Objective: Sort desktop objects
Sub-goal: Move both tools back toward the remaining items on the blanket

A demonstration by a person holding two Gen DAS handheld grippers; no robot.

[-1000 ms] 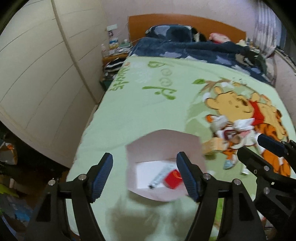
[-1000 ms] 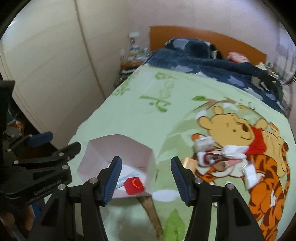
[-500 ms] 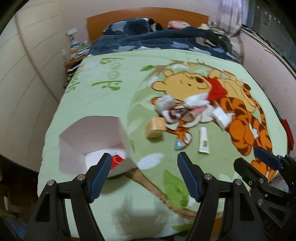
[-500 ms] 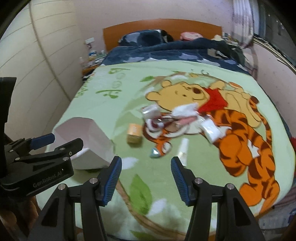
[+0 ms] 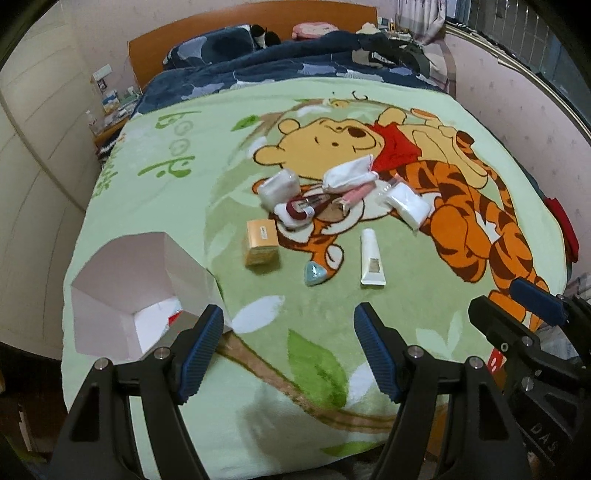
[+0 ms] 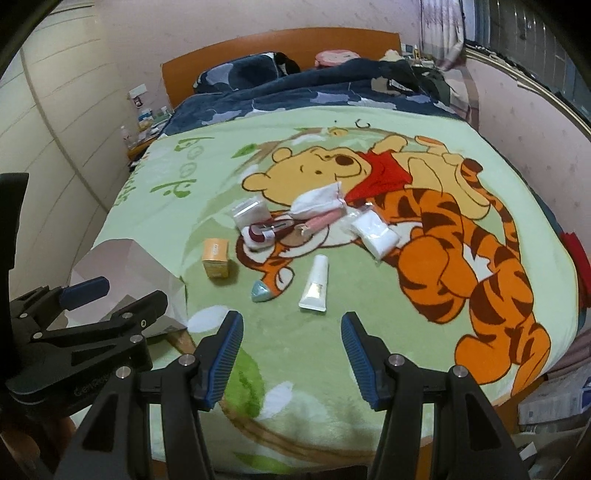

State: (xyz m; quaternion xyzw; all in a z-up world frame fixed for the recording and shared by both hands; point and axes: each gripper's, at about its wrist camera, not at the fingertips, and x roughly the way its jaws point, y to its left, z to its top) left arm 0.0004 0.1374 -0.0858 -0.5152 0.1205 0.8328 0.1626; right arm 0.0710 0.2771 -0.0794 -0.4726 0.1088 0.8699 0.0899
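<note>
A pale pink open box [image 5: 140, 273] stands at the bed's left front; something red shows inside it. Loose items lie on the cartoon blanket: an orange carton [image 5: 261, 242] [image 6: 217, 257], a teal wedge [image 5: 314, 274] [image 6: 261, 290], a white tube [image 5: 372, 256] [image 6: 316, 283], a white tissue pack [image 5: 406, 205] [image 6: 375, 229], a clear plastic case [image 5: 279, 184], a white pouch [image 5: 351, 173] and a red-and-white roller [image 5: 297, 214]. My left gripper [image 5: 288, 354] is open and empty, right of the box. My right gripper [image 6: 291, 360] is open and empty, near the front edge below the tube.
A dark blue duvet [image 5: 295, 62] and wooden headboard [image 5: 236, 26] lie at the far end. White wardrobe doors [image 5: 33, 155] stand left, a pink wall [image 5: 517, 122] right. A cluttered nightstand [image 6: 147, 129] sits by the headboard.
Both grippers swung right, away from the box's opening, and pulled back; the loose items now sit in the middle of both views. Both stay open and empty.
</note>
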